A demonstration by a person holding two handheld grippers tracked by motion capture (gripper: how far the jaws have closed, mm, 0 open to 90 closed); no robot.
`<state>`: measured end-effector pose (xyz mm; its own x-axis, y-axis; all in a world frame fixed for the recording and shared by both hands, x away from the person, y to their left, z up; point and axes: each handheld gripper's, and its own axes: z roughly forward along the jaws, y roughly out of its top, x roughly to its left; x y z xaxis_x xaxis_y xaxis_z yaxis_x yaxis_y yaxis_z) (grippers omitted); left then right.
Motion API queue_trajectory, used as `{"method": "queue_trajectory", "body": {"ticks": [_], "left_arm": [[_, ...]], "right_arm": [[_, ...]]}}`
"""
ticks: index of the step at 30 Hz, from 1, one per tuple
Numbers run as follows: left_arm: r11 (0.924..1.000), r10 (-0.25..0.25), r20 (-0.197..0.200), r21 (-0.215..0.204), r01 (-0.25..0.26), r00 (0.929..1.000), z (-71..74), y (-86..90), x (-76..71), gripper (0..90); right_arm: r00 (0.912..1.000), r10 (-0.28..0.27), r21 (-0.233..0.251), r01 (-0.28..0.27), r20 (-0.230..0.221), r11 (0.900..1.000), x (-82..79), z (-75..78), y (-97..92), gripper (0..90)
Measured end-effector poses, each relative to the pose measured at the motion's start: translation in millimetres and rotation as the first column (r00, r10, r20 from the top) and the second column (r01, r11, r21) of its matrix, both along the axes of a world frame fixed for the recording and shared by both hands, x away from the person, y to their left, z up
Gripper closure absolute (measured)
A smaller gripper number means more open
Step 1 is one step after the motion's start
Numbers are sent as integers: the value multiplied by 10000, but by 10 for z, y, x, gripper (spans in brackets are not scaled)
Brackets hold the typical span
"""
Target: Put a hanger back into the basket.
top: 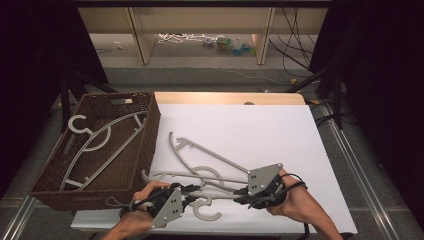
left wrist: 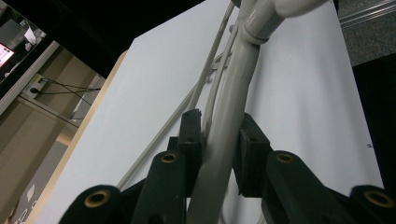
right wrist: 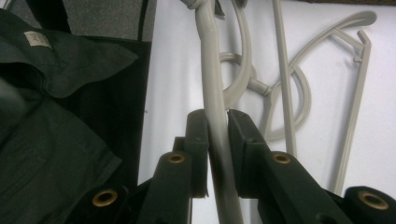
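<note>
- Right now I have the near hanger (top: 216,196) clamped at both ends — it sits at the table's (top: 280,130) near edge, its hook curling toward me.
- My left gripper (top: 186,199) is closed on one arm of it; in the left gripper view the grey bar (left wrist: 223,140) runs up between the jaws with both pads pressing it.
- My right gripper (top: 242,192) grips the other arm; in the right gripper view the bar (right wrist: 215,135) is pinched tight between the jaws.
- Two more hangers (top: 200,160) lie tangled just behind it, and one (top: 95,145) already rests in the basket (top: 145,145) at the left.
- Risk one: on lifting, the held hanger may snag a neighbour's hook (right wrist: 238,79) and drag it along or off the table — they overlap closely.
- Risk two: the bar is smooth and rounded, so pulling the hands unevenly could twist it out of one grip.
- Risk three: swinging left, a trailing end could catch the basket's wall and tip the hanger short.
</note>
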<state>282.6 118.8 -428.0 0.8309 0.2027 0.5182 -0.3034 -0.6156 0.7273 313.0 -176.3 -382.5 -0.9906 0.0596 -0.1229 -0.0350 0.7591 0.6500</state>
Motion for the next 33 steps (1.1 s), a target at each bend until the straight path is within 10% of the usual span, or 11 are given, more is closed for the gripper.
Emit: {"method": "queue_trajectory", "body": {"ticks": [11, 21, 22, 23, 24, 25, 27, 28, 29, 32, 33], "left_arm": [[9996, 256, -825, -88, -264, 9963, 47, -49, -41, 791], [9902, 1238, -2154, -362, -1346, 9686, 92, 20, 22, 791], [9820, 1558, -2711, -613, -1786, 9498, 97, 52, 52, 791], [9820, 1558, -2711, -613, -1786, 9498, 97, 52, 52, 791], [9722, 1851, -3295, -764, -2215, 9258, 110, 95, 88, 791], [9722, 1851, -3295, -764, -2215, 9258, 110, 95, 88, 791], [9605, 2033, -3767, -1022, -2587, 9038, 113, 144, 118, 791], [9472, 2124, -4298, -1300, -2930, 8776, 122, 196, 159, 791], [9472, 2124, -4298, -1300, -2930, 8776, 122, 196, 159, 792], [9296, 2255, -5022, -1455, -3386, 8349, 128, 289, 206, 792], [9296, 2255, -5022, -1455, -3386, 8349, 128, 289, 206, 791]], "right_arm": [[9867, -1617, 807, 1597, 190, 9839, 70, -1, -28, 574], [9437, -3309, 1874, 3243, 43, 9272, 86, 92, -66, 365], [9379, -3468, 2037, 3386, 45, 9186, 89, 100, -70, 348], [9379, -3468, 2037, 3386, 45, 9186, 89, 100, -70, 348], [9256, -3784, 2403, 3680, -30, 8982, 92, 113, -79, 322], [9256, -3784, 2403, 3680, -30, 8982, 92, 113, -79, 322], [9119, -4105, 2720, 3952, -6, 8774, 92, 128, -89, 307], [9031, -4294, 2974, 4099, 5, 8623, 89, 145, -102, 303], [8978, -4404, 3102, 4206, -70, 8526, 85, 159, -113, 303], [8887, -4584, 3511, 4287, 17, 8324, 81, 175, -133, 306], [8866, -4626, 3528, 4333, -15, 8293, 73, 179, -139, 305]]}}
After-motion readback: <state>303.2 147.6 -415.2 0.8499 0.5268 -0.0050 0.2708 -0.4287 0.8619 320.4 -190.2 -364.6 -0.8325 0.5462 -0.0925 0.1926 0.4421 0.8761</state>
